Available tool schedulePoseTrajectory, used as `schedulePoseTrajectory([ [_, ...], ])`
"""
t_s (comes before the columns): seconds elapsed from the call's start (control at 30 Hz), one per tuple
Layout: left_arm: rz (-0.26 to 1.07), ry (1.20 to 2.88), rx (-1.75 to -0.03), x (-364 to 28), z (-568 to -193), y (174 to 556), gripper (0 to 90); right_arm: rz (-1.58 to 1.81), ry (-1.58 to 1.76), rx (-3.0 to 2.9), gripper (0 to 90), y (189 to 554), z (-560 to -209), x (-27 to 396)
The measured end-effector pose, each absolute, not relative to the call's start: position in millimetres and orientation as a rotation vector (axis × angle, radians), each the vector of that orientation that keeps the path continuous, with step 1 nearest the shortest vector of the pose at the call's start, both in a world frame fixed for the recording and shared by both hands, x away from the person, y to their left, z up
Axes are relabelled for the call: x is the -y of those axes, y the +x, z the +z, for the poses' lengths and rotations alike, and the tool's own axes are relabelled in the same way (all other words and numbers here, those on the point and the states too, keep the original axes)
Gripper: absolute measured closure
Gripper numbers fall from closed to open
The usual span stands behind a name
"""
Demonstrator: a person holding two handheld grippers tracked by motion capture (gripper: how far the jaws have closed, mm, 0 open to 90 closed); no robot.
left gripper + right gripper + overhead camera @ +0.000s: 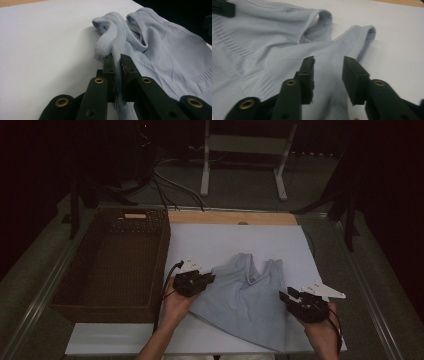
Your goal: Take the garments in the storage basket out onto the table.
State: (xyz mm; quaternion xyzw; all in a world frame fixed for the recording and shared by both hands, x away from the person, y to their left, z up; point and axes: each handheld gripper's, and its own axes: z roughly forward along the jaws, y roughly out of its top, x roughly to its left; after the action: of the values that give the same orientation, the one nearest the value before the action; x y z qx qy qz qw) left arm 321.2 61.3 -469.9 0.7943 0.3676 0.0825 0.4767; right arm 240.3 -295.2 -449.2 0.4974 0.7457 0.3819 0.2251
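Note:
A pale blue sleeveless top [247, 295] lies spread on the white board [235, 240], straps pointing away from me. My left gripper [210, 279] sits at the garment's left edge, shut on a fold of the ribbed edge [110, 47], which is pinched between its jaws. My right gripper [286, 296] rests at the garment's right edge. In the right gripper view its jaws stand apart over the cloth [287, 50], with the fabric lying below them and not pinched.
A dark wicker basket [150, 227] stands left of the board, close to my left hand. A strip of wooden tabletop [230, 217] shows behind the board. Cables and a white stand [205, 165] lie on the floor beyond.

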Motion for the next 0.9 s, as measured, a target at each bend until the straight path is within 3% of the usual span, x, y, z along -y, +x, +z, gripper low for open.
schedulePoseTrajectory([
  [0.2, 0.205, 1.932, -0.896, -63, -469, 320, 86.2, 1.009, 1.427, -2.037, 43.2, 248, -455, 300],
  [0.3, 0.209, 1.931, -0.894, -64, -469, 319, 86.2, 0.986, 1.459, -2.041, 43.0, 253, -460, 302],
  [0.57, 0.216, 1.925, -0.908, -70, -469, 316, 86.3, 0.992, 1.500, -2.067, 53.4, 261, -468, 301],
  [0.77, 0.224, 1.919, -0.916, -77, -468, 314, 86.3, 0.970, 1.513, -2.087, 53.3, 264, -473, 297],
  [0.9, 0.223, 1.911, -0.924, -80, -468, 313, 86.3, 0.947, 1.479, -2.126, 74.4, 262, -473, 294],
])
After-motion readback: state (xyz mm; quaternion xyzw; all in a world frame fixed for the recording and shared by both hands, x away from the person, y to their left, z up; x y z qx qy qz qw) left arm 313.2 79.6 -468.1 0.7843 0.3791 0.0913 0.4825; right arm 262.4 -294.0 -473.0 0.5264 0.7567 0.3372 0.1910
